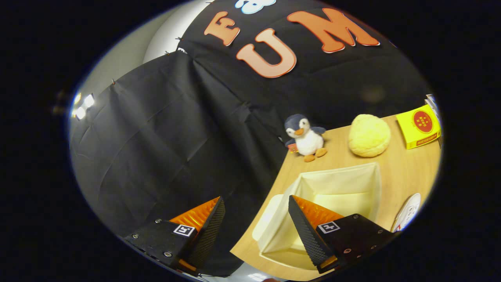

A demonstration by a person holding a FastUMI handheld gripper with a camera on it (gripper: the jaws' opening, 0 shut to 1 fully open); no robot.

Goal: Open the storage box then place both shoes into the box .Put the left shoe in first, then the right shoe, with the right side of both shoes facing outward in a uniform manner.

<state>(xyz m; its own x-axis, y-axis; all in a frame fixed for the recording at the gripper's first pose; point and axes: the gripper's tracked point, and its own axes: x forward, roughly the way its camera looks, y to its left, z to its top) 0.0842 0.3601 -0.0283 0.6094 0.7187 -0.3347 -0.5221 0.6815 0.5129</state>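
gripper (256,203) spread wide — holding nothing | storage box (368,178) open, just ahead under the right finger, on the table (403,172) | shoe (408,211) right of it | beyond — toy penguin (306,137), yellow ball (369,135), yellow carton (419,125)

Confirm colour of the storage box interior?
Pale cream storage box, open, seen in the gripper view beyond the open jaws.

The gripper (256,217) has 2 wedge-shaped fingers (213,231) w/ bumpy, dotted inner faces and ribbed outer sides. Each finger sits on a dark, speckled block w/ small shiny screws. Each block has 1 little square black & white marker on top. Fingers are wide apart.
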